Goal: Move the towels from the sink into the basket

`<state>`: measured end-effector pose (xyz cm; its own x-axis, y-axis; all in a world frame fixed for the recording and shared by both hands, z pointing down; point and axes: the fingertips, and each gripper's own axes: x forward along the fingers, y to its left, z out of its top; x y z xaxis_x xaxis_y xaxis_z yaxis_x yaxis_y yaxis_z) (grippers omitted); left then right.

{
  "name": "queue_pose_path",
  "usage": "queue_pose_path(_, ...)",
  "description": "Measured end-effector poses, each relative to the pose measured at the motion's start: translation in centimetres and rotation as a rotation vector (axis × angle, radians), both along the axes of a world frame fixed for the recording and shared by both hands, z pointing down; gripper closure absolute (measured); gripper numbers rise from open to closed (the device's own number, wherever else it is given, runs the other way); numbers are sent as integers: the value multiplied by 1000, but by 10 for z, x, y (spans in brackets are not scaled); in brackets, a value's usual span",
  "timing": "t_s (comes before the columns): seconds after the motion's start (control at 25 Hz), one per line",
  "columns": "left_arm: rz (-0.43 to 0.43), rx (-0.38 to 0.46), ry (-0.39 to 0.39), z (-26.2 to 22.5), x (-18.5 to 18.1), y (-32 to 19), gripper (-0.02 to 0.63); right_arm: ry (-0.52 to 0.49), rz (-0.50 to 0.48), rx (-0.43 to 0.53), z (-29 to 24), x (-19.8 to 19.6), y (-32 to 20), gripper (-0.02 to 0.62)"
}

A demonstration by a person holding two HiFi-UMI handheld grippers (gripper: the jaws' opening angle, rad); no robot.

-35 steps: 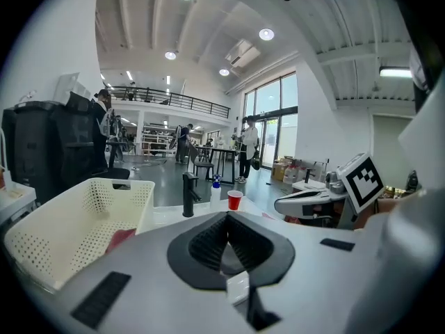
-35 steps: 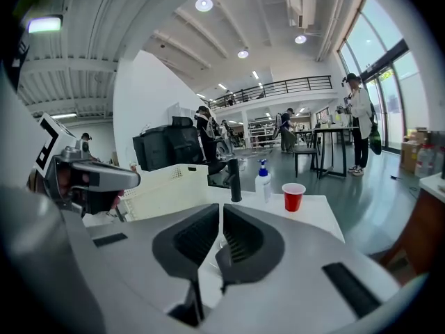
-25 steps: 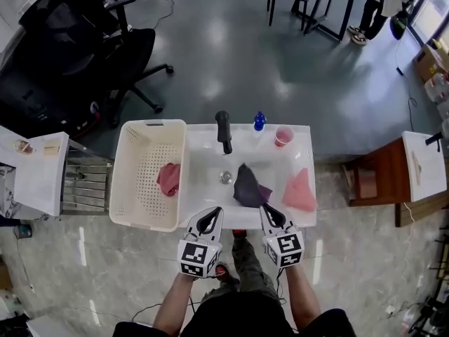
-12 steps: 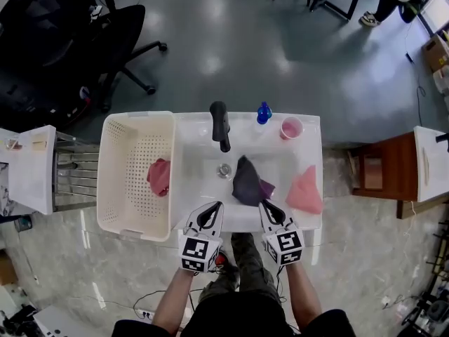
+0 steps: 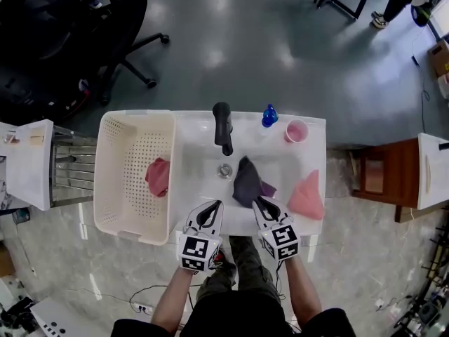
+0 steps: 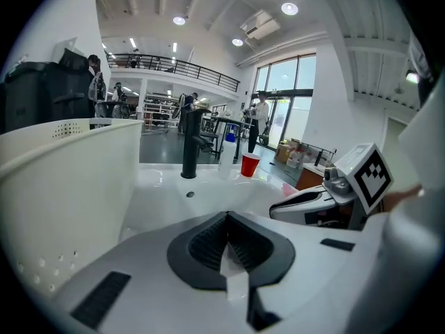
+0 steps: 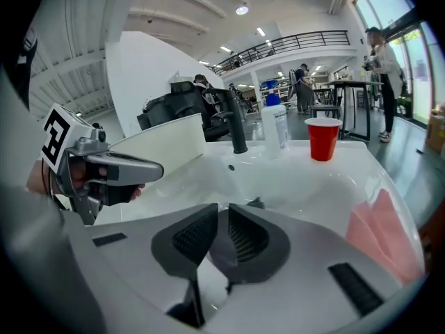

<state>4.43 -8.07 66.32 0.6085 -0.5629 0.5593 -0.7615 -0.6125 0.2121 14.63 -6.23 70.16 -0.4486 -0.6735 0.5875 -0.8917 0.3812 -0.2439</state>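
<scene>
Jaws of left gripper (image 5: 210, 208) and right gripper (image 5: 260, 203) are pressed together, empty, over the sink's (image 5: 202, 153) near rim. Dark towel (image 5: 245, 182) lies in the basin just beyond the right one, pink towel (image 5: 307, 196) on the right ledge, red towel (image 5: 158, 176) in the basket (image 5: 135, 116).

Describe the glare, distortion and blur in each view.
Head view: bright patches glare on the glossy floor, edges curve, detail stays sharp. Left gripper view: strong fisheye, black corners, windows blown bright. Right gripper view: same fisheye vignette; the pink towel at the rim smears soft, red cup crisp.
</scene>
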Motion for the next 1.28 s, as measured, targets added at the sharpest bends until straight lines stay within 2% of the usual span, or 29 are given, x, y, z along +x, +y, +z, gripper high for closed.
queue_pose_path(0.04, -6, -1, 0, 0, -1, -1, 598, -2, -18, -12, 3, -2, -2, 541)
queue_pose_path(0.24, -35, -4, -3, 1, -5, -11, 598, -4, -101, -68, 16, -13, -18, 420)
queue_pose_path(0.48, -76, -25, -3, 3, -8, -19, 598, 42, -188, -142, 39, -21, -34, 339)
queue_pose_path(0.84, -99, -56, 6, 16, -12, -32, 598, 40, -264, -273, 74, -36, -44, 304)
queue_pose_path(1.28, -111, -88, 7, 25, -12, -41, 598, 97, -332, -385, 104, -40, -47, 304)
